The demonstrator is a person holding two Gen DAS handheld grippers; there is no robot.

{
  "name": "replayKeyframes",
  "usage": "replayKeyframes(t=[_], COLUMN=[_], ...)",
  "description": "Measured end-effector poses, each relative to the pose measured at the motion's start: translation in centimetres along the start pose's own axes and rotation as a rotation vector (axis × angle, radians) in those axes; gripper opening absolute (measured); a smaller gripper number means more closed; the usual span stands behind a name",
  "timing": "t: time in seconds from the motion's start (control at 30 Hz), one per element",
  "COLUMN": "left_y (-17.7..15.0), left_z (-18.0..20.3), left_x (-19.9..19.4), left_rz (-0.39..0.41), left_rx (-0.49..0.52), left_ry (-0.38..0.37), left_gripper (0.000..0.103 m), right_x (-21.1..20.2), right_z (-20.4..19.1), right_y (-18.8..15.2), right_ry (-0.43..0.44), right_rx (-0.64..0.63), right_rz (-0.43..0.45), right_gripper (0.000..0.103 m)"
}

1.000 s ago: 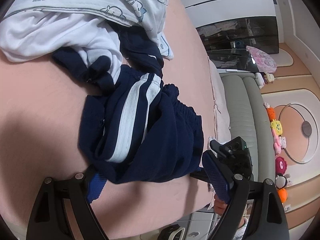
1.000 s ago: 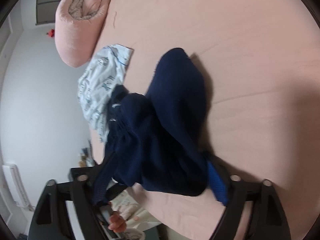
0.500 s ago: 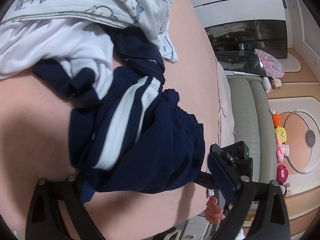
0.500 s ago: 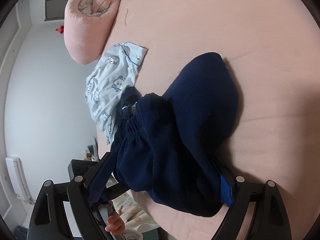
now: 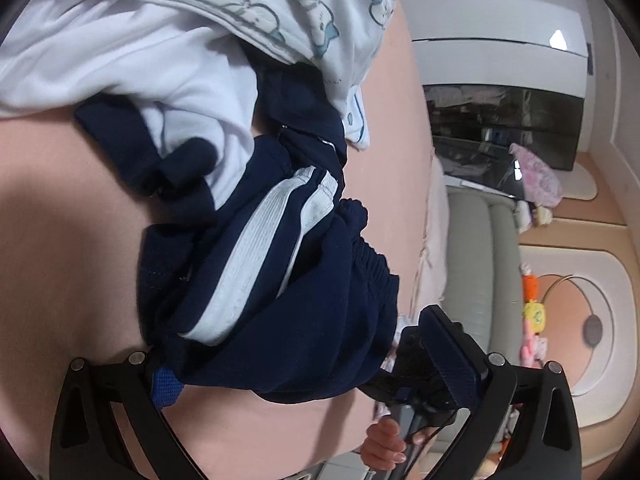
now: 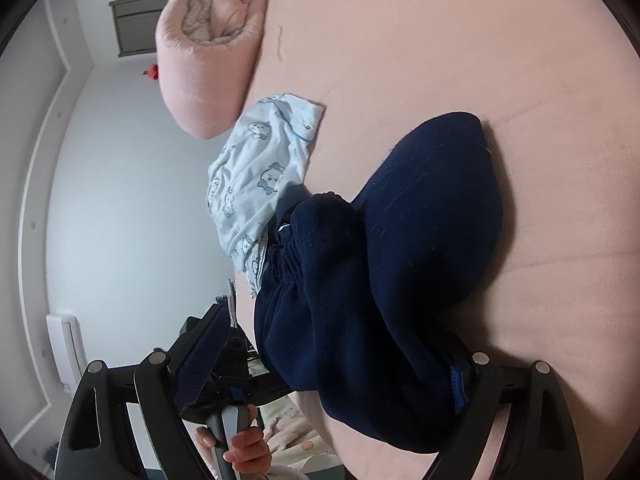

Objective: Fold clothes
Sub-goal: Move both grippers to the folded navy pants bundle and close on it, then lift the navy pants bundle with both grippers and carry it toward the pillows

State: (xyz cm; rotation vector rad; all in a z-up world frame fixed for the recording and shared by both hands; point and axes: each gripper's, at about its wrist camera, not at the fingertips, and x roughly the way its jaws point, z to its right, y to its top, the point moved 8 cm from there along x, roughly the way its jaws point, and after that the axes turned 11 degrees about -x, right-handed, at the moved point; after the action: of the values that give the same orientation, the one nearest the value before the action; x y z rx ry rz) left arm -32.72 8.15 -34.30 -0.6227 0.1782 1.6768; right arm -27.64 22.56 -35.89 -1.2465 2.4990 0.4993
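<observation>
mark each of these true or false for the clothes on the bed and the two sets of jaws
1. The navy shorts have white side stripes. True.
2. The left gripper has its jaws clamped shut on the shorts. False: the jaws have just been opening and stand wide, the cloth loose between them.
3. A printed light blue garment lies beside the shorts. True.
4. The bed sheet is green. False: it is pink.
5. A rolled pink blanket lies at the bed's edge. True.
</observation>
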Motion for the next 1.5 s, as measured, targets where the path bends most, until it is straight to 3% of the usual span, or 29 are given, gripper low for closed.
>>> replayKeyframes(t=[0.27,0.33,0.43,0.47,0.5,0.57,0.87,1.03,1.13,1.17,1.2,1.27,1.5], left_y=[-0.7,-0.8,-0.6,-0.6,-0.5,-0.5,-0.7,-1.7,-2.3,-2.4,-2.3,-1.7,-1.0], left_z=[0.4,0.5,0.6,0.6,0.6,0.5,0.8,0.8,0.4,0.2,-0.2,-1.4,-1.5], left_x=[0.0,0.1,0.1,0.2,0.2,0.2,0.6,0.8,0.7,0.6,0.3,-0.5,-0.2], left_rz=[0.064,0.070,0.071,0.070,0.069,0.069,0.116,0.198,0.285,0.316,0.345,0.386,0.375], left_rx=[0.090,0.101,0.101,0.099,0.098,0.099,0.123,0.246,0.332,0.353,0.350,0.295,0.274], left_ry=[0.031,0.032,0.028,0.027,0.027,0.025,0.041,0.091,0.123,0.133,0.131,0.090,0.073], left_gripper=[0.103,0.103,0.103,0.103,0.103,0.103,0.102,0.100,0.086,0.075,0.056,0.038,0.032], right_x=[0.5,0.4,-0.1,-0.4,-0.6,-0.9,-1.0,-0.4,-0.2,-0.1,-0.1,0.1,0.4], right_z=[0.2,0.7,2.2,3.0,3.7,4.2,4.0,3.5,3.4,3.3,3.3,3.1,2.9], right_y=[-0.3,-0.5,-0.9,-1.0,-1.0,-1.0,-1.1,-1.0,-0.8,-0.8,-0.7,-0.7,-0.6], right_ry=[-0.057,-0.095,-0.132,-0.129,-0.094,-0.043,-0.059,-0.059,-0.057,-0.056,-0.055,-0.057,-0.074], right_rx=[-0.034,-0.042,-0.039,-0.027,-0.005,0.015,-0.008,-0.010,-0.016,-0.021,-0.025,-0.037,-0.069], right_rz=[-0.015,-0.018,-0.025,-0.025,-0.019,-0.012,0.000,0.005,0.011,0.014,0.017,0.020,0.021], right_gripper=[0.085,0.075,0.039,0.023,0.015,0.012,0.012,0.013,0.013,0.013,0.013,0.013,0.013])
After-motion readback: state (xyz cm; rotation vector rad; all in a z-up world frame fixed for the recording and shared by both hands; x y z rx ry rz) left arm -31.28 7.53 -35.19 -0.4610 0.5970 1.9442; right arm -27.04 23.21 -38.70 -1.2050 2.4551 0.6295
